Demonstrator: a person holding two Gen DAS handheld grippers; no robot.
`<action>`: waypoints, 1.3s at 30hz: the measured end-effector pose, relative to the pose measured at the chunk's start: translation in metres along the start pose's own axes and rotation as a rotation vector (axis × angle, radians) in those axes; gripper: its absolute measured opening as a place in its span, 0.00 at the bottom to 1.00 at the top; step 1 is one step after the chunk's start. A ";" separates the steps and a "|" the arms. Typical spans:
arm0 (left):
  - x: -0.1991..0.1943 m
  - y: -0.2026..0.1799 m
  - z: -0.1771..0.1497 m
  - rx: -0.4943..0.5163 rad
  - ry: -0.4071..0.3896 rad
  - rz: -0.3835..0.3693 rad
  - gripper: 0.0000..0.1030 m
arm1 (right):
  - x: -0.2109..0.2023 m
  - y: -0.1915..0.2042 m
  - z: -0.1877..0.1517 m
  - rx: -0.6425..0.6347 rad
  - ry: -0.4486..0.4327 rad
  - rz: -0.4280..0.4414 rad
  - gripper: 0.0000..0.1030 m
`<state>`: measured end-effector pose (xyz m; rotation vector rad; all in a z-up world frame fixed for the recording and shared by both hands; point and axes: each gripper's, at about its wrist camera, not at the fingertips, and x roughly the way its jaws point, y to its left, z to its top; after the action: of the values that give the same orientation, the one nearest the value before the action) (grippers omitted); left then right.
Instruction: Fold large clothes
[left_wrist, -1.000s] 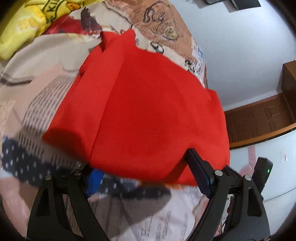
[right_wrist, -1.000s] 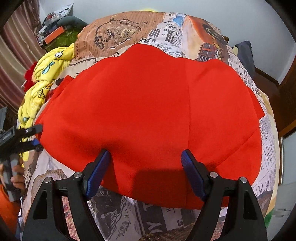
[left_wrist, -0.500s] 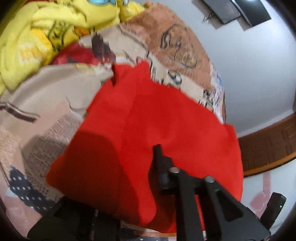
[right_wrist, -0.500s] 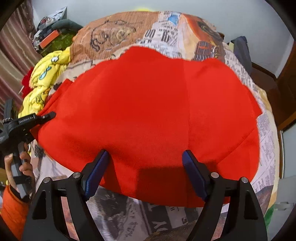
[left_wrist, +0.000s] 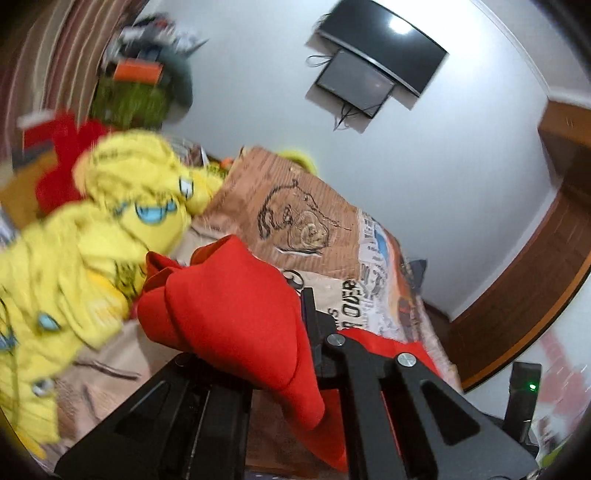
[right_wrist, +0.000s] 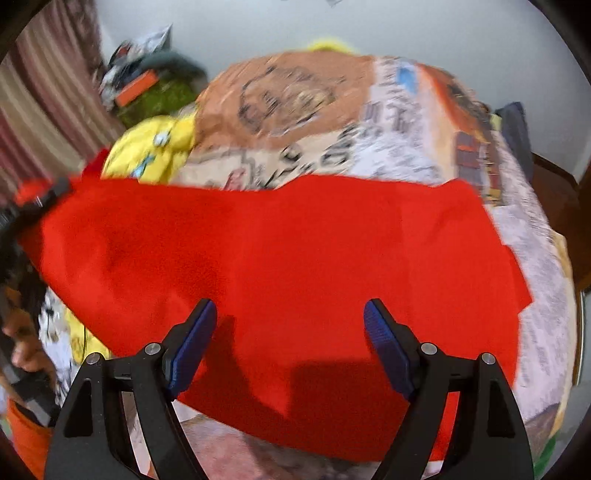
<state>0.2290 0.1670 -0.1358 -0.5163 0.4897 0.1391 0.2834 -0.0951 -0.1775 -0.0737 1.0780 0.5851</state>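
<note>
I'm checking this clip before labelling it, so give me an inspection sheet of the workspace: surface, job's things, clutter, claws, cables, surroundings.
Surface: bed under a printed newspaper-pattern cover.
Job's things: red garment spread across the cover; one edge lifted.
Clutter: crumpled yellow garment beside the red one; blurred pile beyond it by the curtain.
Claws: left claw shut on the red garment's edge and raised off the bed; right claw open above the near part of the garment, pinching nothing.
Cables: wires hang under the wall screen.
Surroundings: pale wall, striped curtain, dark wood furniture.
</note>
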 end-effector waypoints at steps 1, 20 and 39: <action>-0.003 -0.005 -0.002 0.035 -0.001 0.017 0.04 | 0.008 0.007 -0.002 -0.024 0.019 -0.003 0.77; 0.030 -0.194 -0.057 0.507 0.134 -0.115 0.04 | -0.047 -0.081 -0.049 0.075 -0.012 -0.125 0.77; 0.104 -0.277 -0.190 0.717 0.587 -0.300 0.04 | -0.062 -0.180 -0.123 0.343 0.040 -0.172 0.77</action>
<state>0.3104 -0.1677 -0.2087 0.0950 0.9723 -0.4798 0.2500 -0.3142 -0.2248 0.1205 1.1842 0.2401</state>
